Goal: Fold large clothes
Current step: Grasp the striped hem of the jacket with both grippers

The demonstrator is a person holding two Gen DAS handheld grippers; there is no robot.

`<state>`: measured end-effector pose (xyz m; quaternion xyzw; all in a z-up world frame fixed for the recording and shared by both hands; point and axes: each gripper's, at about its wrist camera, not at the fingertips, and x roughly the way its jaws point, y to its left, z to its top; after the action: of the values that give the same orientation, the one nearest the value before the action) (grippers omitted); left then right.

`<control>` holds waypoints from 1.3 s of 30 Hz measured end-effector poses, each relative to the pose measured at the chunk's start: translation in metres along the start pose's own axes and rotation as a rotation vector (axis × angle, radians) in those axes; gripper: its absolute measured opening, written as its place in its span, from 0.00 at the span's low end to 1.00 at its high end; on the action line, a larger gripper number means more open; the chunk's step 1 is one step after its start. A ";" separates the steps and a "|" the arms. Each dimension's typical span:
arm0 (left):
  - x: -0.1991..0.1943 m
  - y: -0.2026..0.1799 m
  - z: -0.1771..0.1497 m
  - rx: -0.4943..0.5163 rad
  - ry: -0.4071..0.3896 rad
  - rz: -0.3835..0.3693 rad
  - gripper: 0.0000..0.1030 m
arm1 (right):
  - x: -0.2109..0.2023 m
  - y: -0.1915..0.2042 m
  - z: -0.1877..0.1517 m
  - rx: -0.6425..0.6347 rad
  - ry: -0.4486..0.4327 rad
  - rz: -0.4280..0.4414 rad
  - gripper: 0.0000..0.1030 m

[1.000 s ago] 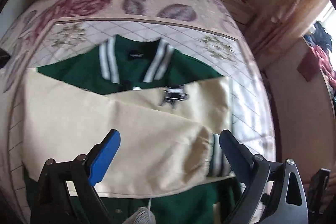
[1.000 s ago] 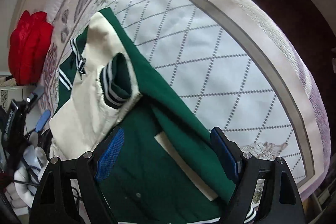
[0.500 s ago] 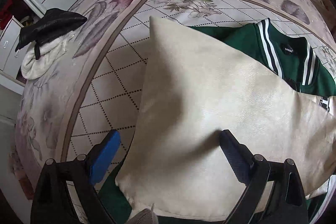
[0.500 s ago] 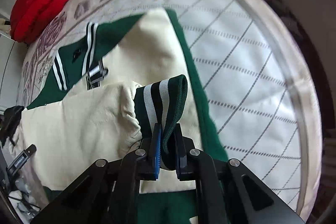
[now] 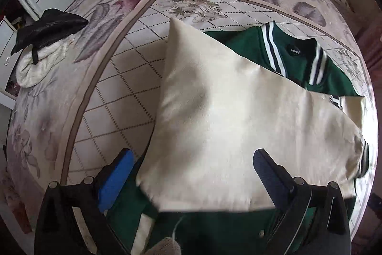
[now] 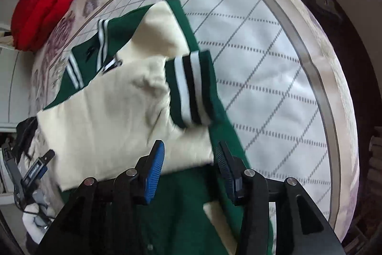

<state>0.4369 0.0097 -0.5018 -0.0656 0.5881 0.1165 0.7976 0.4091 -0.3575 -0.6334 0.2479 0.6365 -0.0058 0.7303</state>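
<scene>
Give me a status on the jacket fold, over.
Left gripper wide open and opening, empty, over the cream sleeve. Right gripper opening, striped cuff released. Both sleeves folded across the green jacket. Nothing in the way.

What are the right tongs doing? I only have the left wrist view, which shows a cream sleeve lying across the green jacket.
Observer: The right tongs are opening. Their pads press on nothing, though the cream sleeve shows in the gap between them.
Operator: Where is that sleeve's cuff? It is cut off at the edge of my view.
Observer: The striped cuff lies just beyond the tong tips, along the outer green edge of the jacket.
</scene>
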 end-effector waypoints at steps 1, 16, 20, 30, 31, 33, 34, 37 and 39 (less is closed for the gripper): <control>-0.016 0.004 -0.013 0.008 -0.007 -0.001 1.00 | -0.004 0.003 -0.021 -0.007 0.025 0.011 0.46; 0.010 0.016 -0.287 0.297 0.343 0.092 1.00 | 0.133 0.026 -0.324 0.012 0.460 0.049 0.47; 0.036 0.027 -0.305 0.239 0.387 0.023 1.00 | 0.141 0.023 -0.341 0.061 0.375 -0.041 0.24; 0.043 0.046 -0.310 0.231 0.371 -0.081 1.00 | 0.095 0.079 -0.399 -0.072 0.298 -0.004 0.00; 0.042 0.046 -0.311 0.233 0.367 -0.085 1.00 | 0.093 0.082 -0.401 -0.093 0.283 -0.024 0.00; 0.038 0.052 -0.309 0.228 0.353 -0.086 1.00 | 0.091 0.082 -0.401 -0.145 0.247 -0.116 0.01; 0.037 0.056 -0.309 0.222 0.345 -0.088 1.00 | 0.093 0.081 -0.397 -0.154 0.247 -0.152 0.13; 0.037 0.071 -0.310 0.203 0.331 -0.090 1.00 | 0.094 0.064 -0.397 -0.117 0.223 -0.158 0.71; 0.037 0.079 -0.312 0.200 0.328 -0.096 1.00 | 0.098 0.057 -0.394 -0.131 0.221 -0.185 0.72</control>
<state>0.1382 0.0140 -0.6280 -0.0319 0.7151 0.0072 0.6982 0.0808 -0.1318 -0.7312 0.1390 0.7320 -0.0041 0.6669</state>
